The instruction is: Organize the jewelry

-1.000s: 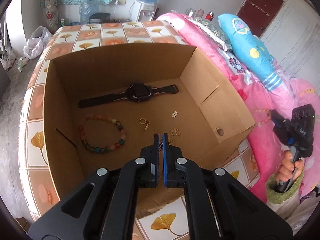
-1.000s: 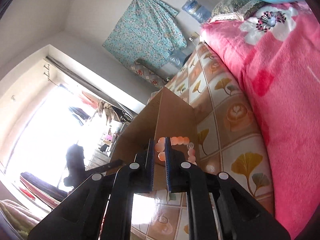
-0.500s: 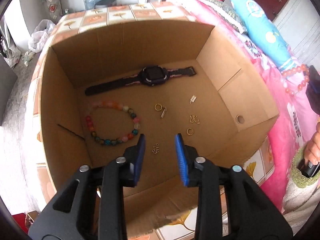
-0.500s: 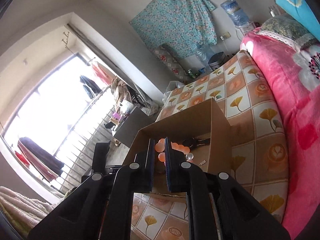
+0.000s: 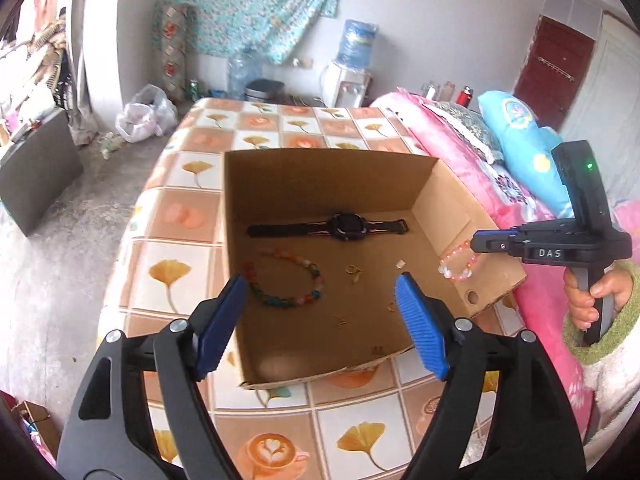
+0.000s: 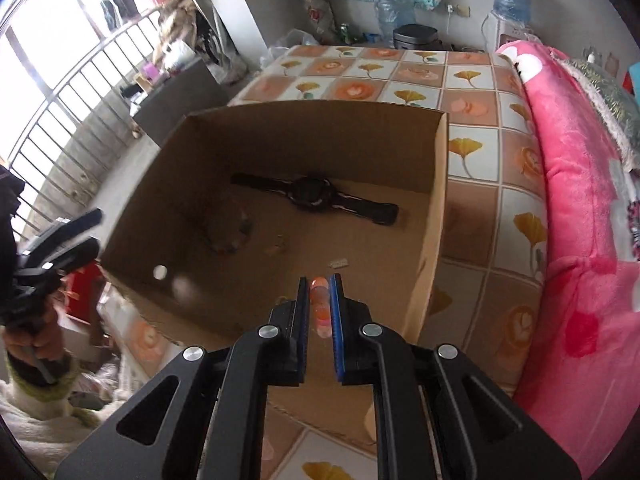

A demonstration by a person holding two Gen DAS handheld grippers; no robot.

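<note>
left wrist view — left gripper (image 5: 320,308): jaws spread wide with nothing between them, hovering above the near edge of the cardboard box (image 5: 280,160).
left wrist view — box contents: black watch (image 5: 340,227) lies across the far part of the floor; multicolour bead bracelet (image 5: 286,282) lies near the left wall; small gold pieces (image 5: 353,271) are scattered over the middle and near floor.
left wrist view — right gripper (image 5: 480,245): its tip reaches over the box's right wall, with a pink bead bracelet (image 5: 458,266) dangling from it, roughly at that wall's rim.
left wrist view — risk: the loop seems to hang right over the rim, so a release here could drop it outside onto the tiled cover (image 5: 192,208) or snag it on the flap.
right wrist view — right gripper (image 6: 320,300): jaws pinched narrowly on the pink bead bracelet (image 6: 320,304), only 1 short stretch of beads caught between the pads.
right wrist view — position: tips point down into the cardboard box (image 6: 438,208), above the near floor, apart from the black watch (image 6: 312,196).
right wrist view — risk: round beads are slick; a thin pinch could let the loop slip early. dropped from height, it could bounce onto the small pieces and tangle or scatter them.
right wrist view — unclear: the other bracelet shows only as a blur near the left wall.
</note>
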